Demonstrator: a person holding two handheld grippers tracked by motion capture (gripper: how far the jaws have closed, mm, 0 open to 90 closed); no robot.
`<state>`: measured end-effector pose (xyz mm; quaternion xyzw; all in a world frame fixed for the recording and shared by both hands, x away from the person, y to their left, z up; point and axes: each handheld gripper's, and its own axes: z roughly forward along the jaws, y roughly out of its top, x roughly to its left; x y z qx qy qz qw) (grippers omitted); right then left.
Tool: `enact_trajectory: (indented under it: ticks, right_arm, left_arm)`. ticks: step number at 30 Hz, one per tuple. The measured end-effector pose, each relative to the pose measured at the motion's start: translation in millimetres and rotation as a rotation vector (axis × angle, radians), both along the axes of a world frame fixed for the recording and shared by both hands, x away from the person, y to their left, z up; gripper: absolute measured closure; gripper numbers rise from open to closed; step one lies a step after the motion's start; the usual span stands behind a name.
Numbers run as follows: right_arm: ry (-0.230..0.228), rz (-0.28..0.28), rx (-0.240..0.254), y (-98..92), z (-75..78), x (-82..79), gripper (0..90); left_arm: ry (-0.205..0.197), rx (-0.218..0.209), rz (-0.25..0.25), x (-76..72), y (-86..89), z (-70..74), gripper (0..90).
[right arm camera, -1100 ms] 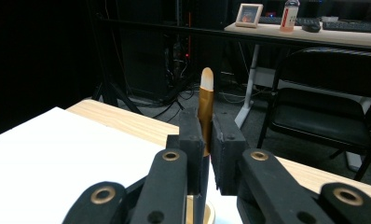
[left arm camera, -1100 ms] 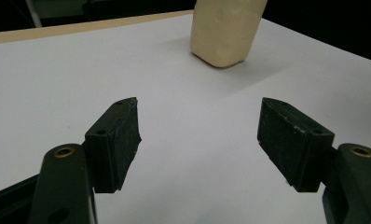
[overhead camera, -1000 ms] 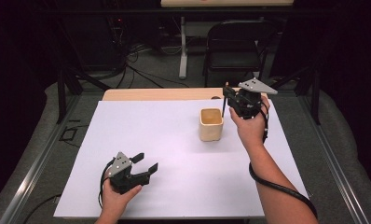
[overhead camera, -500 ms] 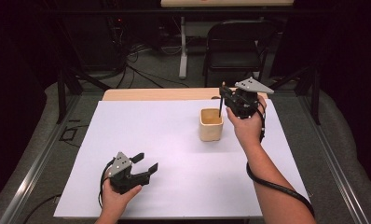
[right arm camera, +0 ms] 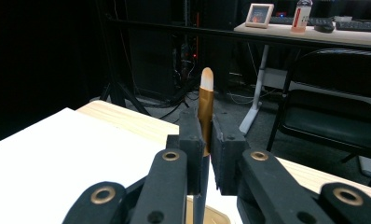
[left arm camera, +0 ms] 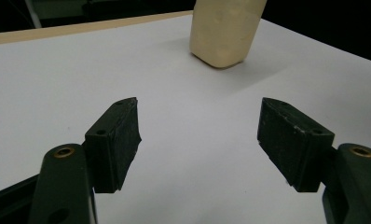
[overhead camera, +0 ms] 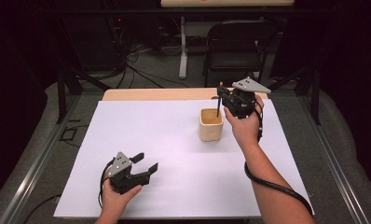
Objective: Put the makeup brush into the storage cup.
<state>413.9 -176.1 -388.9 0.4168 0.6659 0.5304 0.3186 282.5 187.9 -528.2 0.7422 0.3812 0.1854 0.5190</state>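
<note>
On the far right of the white sheet, the right gripper hung just above a cream cup. Its jaws were clamped together on a pen, a thin dark stick held upright. From the high view, the pen's lower end reached down to the cup's mouth; whether it touched the inside could not be told. In the right gripper view the pen stood between the two black pads, brown in its upper part with a pale rounded tip on top. Its dark lower part ran down past the jaws, with the cup's rim showing below. The right hand wrapped the gripper body from the near side, the grey plate on top, a black cable trailing back along the forearm.

The cup stood upright on the sheet, right of centre, toward the far edge. It was squarish with rounded corners.

Near the front left of the sheet, the left gripper lay low in the left hand, pointed to the right, toward the middle of the sheet. Its jaws stood well apart, with nothing between them. The left gripper view showed the pads spread wide over bare white sheet, with the cup well ahead, between and beyond the pads.

Past the table's far edge stood a black folding chair on a grey floor, with cables beside it. A wooden strip of tabletop showed beyond the sheet.
</note>
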Motion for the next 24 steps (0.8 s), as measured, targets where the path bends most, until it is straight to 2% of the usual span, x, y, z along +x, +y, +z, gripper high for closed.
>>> enact_trajectory:
  ticks: [24]
  right_arm:
    - [0.015, 0.024, 0.001, 20.5, -6.7, 8.1, 83.7]
  left_arm:
    - [-0.002, -0.002, 0.002, -0.1, 1.4, 0.7, 29.4]
